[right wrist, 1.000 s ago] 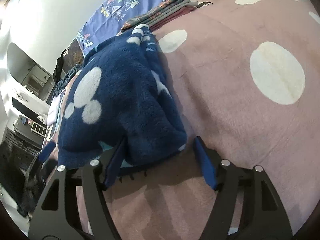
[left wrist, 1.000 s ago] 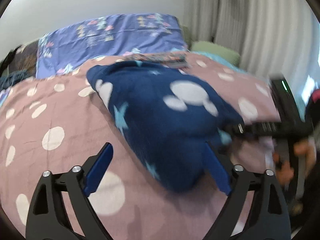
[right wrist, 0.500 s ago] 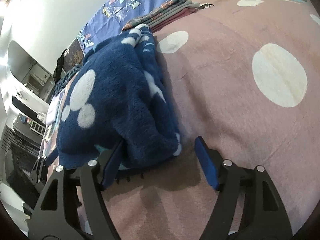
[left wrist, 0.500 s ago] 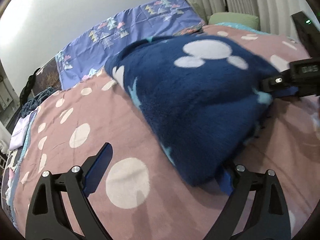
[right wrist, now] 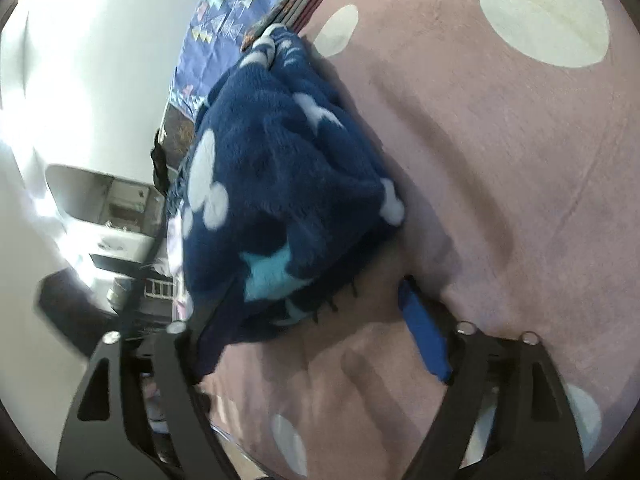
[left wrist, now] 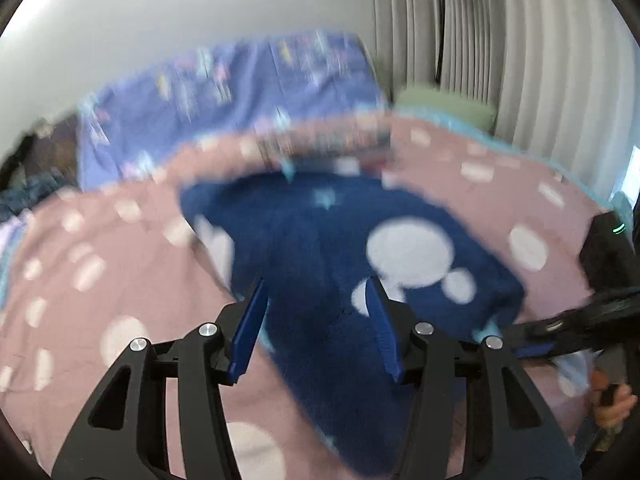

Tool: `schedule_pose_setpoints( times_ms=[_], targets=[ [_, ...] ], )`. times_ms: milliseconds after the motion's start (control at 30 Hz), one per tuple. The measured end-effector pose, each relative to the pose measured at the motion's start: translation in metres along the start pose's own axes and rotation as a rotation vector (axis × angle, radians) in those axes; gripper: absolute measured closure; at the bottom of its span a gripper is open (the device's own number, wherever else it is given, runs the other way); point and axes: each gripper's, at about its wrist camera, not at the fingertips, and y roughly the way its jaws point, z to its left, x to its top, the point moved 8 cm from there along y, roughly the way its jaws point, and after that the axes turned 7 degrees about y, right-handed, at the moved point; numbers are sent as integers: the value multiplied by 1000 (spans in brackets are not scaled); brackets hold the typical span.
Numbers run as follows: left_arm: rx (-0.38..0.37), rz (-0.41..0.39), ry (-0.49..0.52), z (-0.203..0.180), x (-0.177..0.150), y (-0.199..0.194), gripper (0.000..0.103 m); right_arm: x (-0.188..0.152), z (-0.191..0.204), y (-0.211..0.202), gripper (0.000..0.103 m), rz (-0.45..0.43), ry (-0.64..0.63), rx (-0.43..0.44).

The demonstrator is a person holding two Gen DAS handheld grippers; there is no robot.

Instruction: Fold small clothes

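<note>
A navy fleece garment point(left wrist: 320, 240) with white mouse-head spots and pale stars lies folded on the pink spotted blanket point(left wrist: 100, 272). My left gripper point(left wrist: 314, 284) hovers over its near part with the jaws closing. The fleece shows between the blue pads, and blur hides whether they touch it. My right gripper point(right wrist: 316, 300) is at the garment's point(right wrist: 280, 168) near corner with its jaws opening wide. Its left finger is hidden under the fleece edge, and its right pad point(right wrist: 424, 340) rests apart on the blanket point(right wrist: 500, 160). The left wrist view shows the right gripper point(left wrist: 580, 320) at the garment's right corner.
A stack of folded clothes point(left wrist: 332, 148) lies beyond the garment, in front of a purple patterned pillow point(left wrist: 224, 92). A green cushion point(left wrist: 444, 104) and curtains stand at the back right. A person's hand point(left wrist: 612, 400) holds the right gripper. White furniture point(right wrist: 116, 208) stands beside the bed.
My left gripper swung over the garment and its jaws narrowed to about half. My right gripper rolled and its jaws widened, so the right pad now stands clear of the fleece corner.
</note>
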Motion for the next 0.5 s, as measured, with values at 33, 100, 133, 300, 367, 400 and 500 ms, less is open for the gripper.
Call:
schedule_pose_setpoints(
  times_ms=[33,100,133,300,367,400,500],
  targets=[
    [-13,19,5,-2,-5,12,49,3,1,1,15,-1,21,10],
    [-12,-6,13,-5,-7,18,49,9,1,5,14,0,34,8],
    [-10,5,-2,-4,-7,18,49,11,1,9,14,-4,37,4],
    [-24,16,-11,-1,-8,22,49,21,16,27,4,-70,14,-20],
    [-29,14,-21,-1,-8,21,49,23,20,32,2,-114,15,-45],
    [-27,11,-22,-3,-11,18,49,24,22,34,2,-136,20,-58],
    [-18,3,-28,-4,-13,17,49,26,24,35,2,-177,51,-84]
  ],
)
